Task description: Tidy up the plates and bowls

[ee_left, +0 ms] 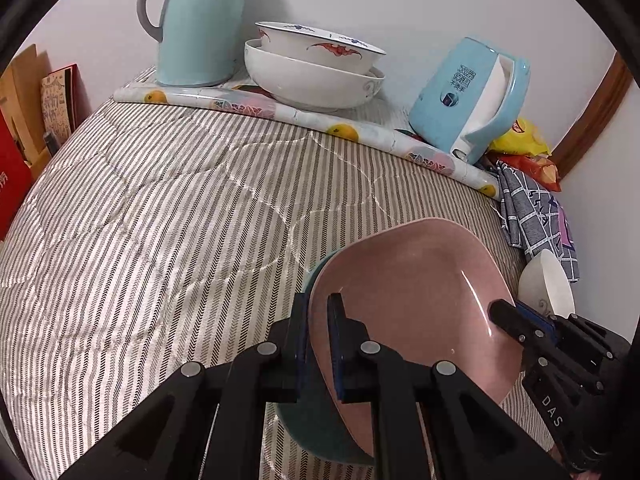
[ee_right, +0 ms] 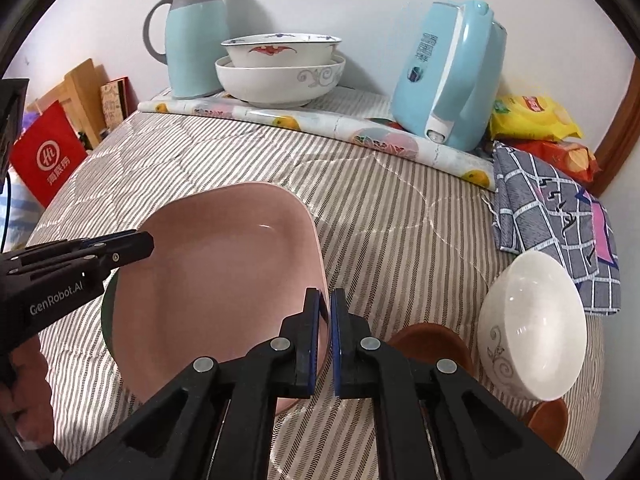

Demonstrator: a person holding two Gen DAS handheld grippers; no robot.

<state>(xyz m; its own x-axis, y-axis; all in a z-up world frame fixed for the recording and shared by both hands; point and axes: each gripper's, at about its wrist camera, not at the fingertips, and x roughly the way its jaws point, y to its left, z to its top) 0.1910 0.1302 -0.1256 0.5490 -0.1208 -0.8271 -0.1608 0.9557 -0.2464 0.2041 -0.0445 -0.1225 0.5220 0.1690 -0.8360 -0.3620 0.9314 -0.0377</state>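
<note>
Between our left gripper's (ee_left: 318,344) pads sits the pink plate's (ee_left: 408,304) near rim, clamped with the green plate (ee_left: 320,428) beneath; our right gripper (ee_right: 325,340) pinches its opposite edge; we keep both grips level.

Black grippers, blue-padded fingers (ee_left: 334,344), silver screws, white "GenRobot.AI" lettering

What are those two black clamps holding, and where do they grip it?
Both grip the pink plate: the left hand-held gripper and the right hand-held gripper each pinch its rim, on opposite sides.
</note>
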